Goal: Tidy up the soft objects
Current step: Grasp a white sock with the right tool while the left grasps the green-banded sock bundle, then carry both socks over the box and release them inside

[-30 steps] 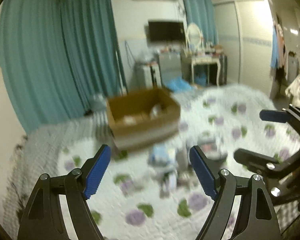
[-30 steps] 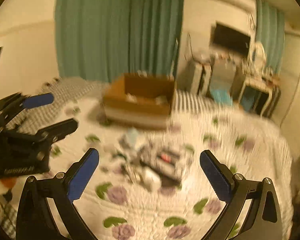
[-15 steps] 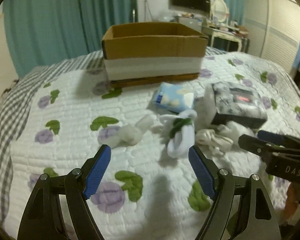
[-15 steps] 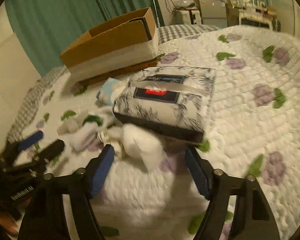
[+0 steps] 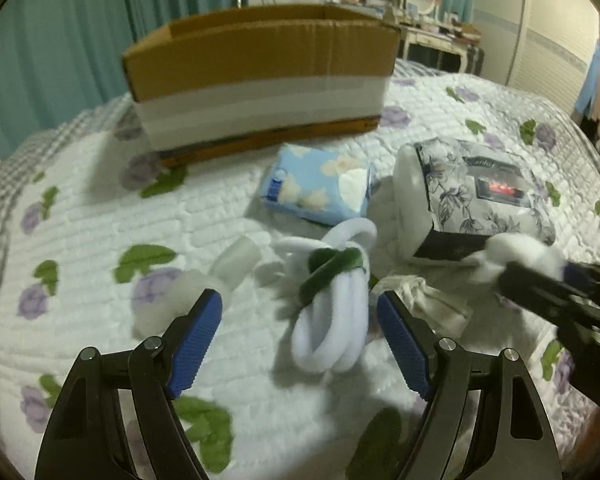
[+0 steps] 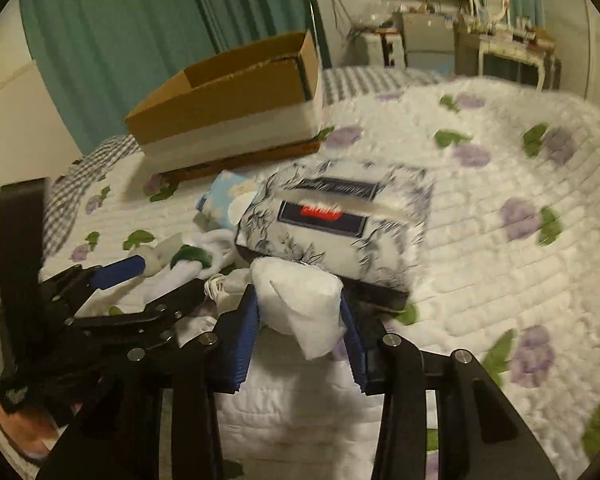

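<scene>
Right gripper (image 6: 300, 316) clenches a white sock (image 6: 300, 304)—left gripper (image 5: 300, 328) spread wide (2 fingers) over a sock bundle (image 5: 332, 312).

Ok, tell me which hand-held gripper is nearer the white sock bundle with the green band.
Left. The left hand-held gripper is open with the banded sock bundle between its fingers; the right hand-held gripper is off to its right, clamping a white wad.

white sock bundle (image 5: 332, 320), brown box (image 5: 260, 68)

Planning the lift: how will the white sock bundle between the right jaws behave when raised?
The white sock bundle looks soft and bulges between the jaws, so it likely squashes. Its loose corner probably flops. It seems light.
</scene>
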The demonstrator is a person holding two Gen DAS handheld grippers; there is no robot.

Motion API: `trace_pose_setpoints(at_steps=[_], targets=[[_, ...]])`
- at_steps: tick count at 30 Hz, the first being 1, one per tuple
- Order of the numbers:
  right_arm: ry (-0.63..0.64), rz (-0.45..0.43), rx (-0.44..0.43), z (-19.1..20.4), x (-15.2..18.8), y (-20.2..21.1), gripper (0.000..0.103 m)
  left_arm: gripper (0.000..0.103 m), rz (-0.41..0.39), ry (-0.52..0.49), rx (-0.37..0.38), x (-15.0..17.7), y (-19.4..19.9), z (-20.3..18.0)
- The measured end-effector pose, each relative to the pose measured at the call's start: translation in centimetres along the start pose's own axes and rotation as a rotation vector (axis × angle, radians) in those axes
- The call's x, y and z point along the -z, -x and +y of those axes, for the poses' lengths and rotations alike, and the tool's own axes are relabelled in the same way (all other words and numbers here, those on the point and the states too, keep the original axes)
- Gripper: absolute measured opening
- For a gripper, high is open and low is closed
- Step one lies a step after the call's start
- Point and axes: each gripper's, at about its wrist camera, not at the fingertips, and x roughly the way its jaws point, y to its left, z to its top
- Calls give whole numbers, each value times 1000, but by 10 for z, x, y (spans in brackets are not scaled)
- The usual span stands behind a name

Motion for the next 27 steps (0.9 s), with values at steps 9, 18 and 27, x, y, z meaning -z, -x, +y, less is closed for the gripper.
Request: trace_pose_setpoints(at_steps=[9, 18, 27], targets=[[23, 21, 16, 4, 0, -9, 39, 44, 52, 32, 88, -15, -29, 3], [-4, -6, 14, -4, 5, 5, 39, 36, 45, -21, 140, -2, -12, 0], [8, -81, 22, 14, 13, 43, 39, 36, -17, -26, 111, 10, 39, 5]])
